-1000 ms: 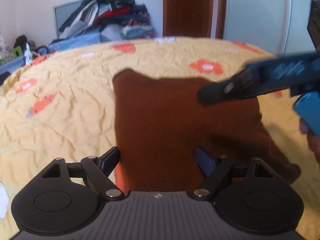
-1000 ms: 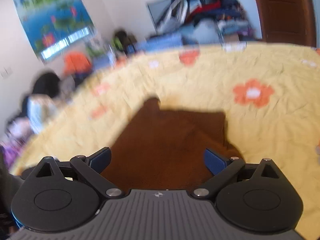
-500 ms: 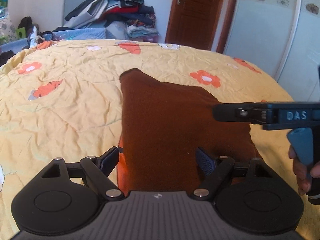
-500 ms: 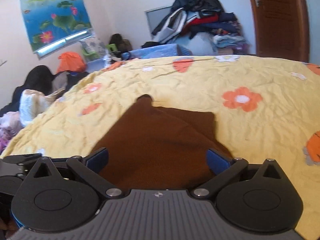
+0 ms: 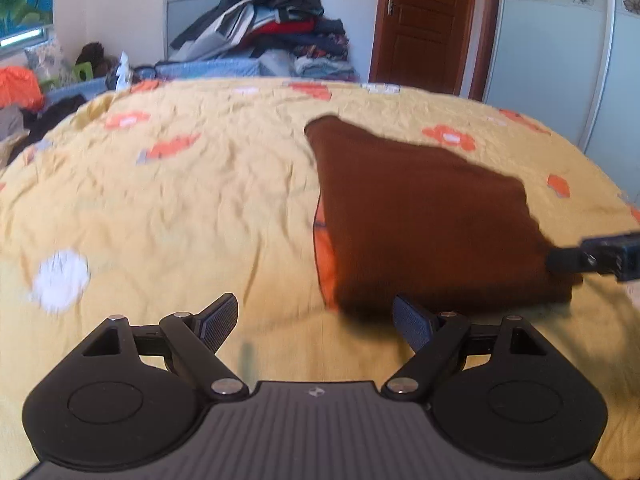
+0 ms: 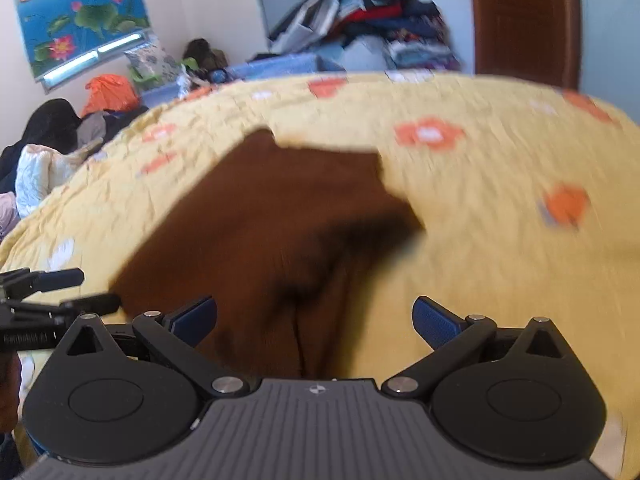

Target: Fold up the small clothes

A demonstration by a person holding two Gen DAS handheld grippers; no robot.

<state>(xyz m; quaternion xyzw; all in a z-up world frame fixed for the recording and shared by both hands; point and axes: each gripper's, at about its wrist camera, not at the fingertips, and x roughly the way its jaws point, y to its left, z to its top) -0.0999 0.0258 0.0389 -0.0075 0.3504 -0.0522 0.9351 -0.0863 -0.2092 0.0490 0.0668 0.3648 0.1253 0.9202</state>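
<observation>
hovering over the bed [image 5: 168, 200], both grippers empty: left gripper [image 5: 314, 318] jaws wide, off the near-left corner of the brown garment [image 5: 420, 220]; right gripper [image 6: 314, 318] jaws just opened to their widest, nothing between them, above the garment's rumpled near edge. garment lies partly folded on the yellow quilt, a ridge bunched on the right side. risks: a pinch here could catch the quilt along with the cloth, or only the top layer, skewing the fold; motion blur suggests a hasty, misplaced grab.
</observation>
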